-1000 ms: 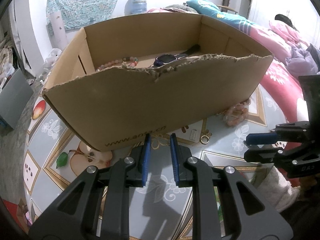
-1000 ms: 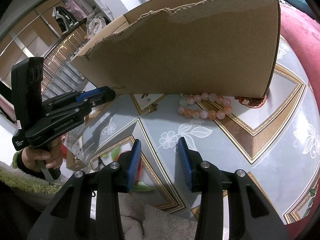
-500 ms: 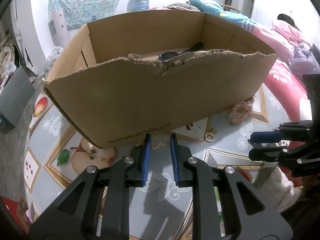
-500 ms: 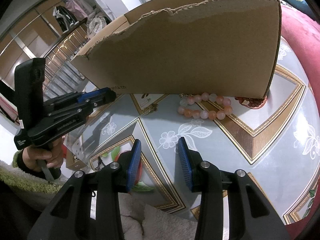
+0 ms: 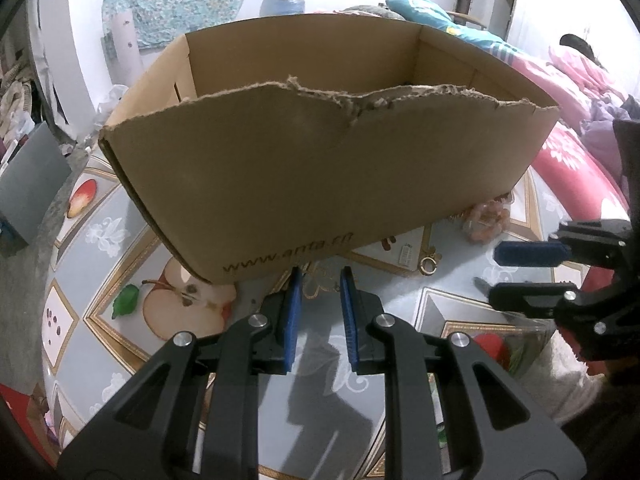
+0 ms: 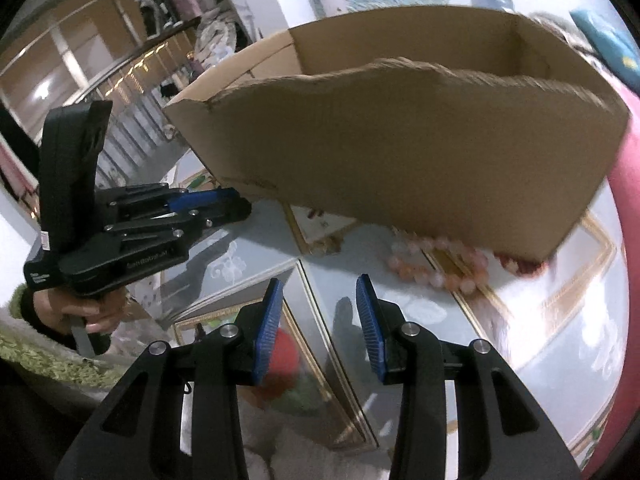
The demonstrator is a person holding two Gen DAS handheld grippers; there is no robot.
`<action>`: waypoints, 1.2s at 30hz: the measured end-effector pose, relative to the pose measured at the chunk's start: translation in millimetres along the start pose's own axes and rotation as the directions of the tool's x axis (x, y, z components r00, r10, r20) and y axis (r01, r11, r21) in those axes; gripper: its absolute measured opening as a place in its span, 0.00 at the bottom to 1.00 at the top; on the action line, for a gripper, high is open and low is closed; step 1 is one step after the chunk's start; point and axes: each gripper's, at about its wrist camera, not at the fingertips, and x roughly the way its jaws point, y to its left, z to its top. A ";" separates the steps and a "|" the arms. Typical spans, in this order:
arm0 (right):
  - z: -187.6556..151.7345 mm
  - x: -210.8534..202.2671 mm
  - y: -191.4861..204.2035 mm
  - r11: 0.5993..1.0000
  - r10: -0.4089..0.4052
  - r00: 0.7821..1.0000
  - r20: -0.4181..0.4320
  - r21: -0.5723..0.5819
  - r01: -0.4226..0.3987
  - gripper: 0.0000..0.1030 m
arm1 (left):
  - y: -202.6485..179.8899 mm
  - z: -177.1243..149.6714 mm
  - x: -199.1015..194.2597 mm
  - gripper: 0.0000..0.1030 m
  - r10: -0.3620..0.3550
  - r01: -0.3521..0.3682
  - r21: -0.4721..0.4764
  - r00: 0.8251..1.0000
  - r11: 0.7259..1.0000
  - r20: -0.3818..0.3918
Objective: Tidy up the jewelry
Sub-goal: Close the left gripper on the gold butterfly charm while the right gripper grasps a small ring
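A brown cardboard box [image 5: 320, 184] with a torn front rim stands on the patterned table; its front wall hides what is inside. A pink bead bracelet [image 6: 436, 268] lies on the table against the box's near right corner, with a dark red bracelet [image 6: 524, 266] beside it. The pink beads [image 5: 486, 222] also show in the left wrist view, near a small gold ring [image 5: 430, 264]. My left gripper [image 5: 320, 276] hovers just before the box, its jaws narrowly apart and empty. My right gripper [image 6: 318, 292] is open and empty, short of the pink bracelet.
The table [image 5: 100, 240] has a glossy fruit-and-flower cover. A red quilted bed [image 5: 572, 168] borders it on the right. A hand in a green fuzzy sleeve [image 6: 24, 344] holds the left gripper [image 6: 240, 204]. A grey box [image 5: 28, 184] sits at the far left.
In the left wrist view the box's front wall now hides the beads and sunglasses seen inside earlier. The right wrist view has rolled and shifted, and is now slightly blurred.
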 end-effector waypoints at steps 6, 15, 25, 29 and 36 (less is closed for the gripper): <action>13.9 17.4 11.9 0.999 -0.011 1.000 -0.010 -0.047 0.011 0.30 | 4.0 -0.7 2.0 0.17 -0.006 0.006 -0.005 1.000 1.000 -0.001; 21.3 36.1 5.3 0.999 -0.037 0.998 -0.044 -0.016 0.037 0.21 | 12.5 0.3 8.3 0.17 -0.020 0.020 -0.021 1.000 1.000 -0.010; 28.5 44.4 11.3 0.995 -0.085 0.996 -0.040 -0.058 0.083 0.11 | 17.2 0.4 14.0 0.17 -0.038 0.037 -0.028 0.999 0.999 -0.017; 30.0 46.0 15.2 0.992 -0.100 0.994 -0.039 -0.076 0.097 0.10 | 17.7 0.5 14.3 0.17 -0.037 0.037 -0.028 0.999 0.999 -0.017; 28.2 45.6 14.8 0.993 -0.105 0.994 -0.035 -0.067 0.102 0.09 | 18.9 1.3 12.9 0.17 -0.034 0.033 -0.027 0.999 0.999 -0.013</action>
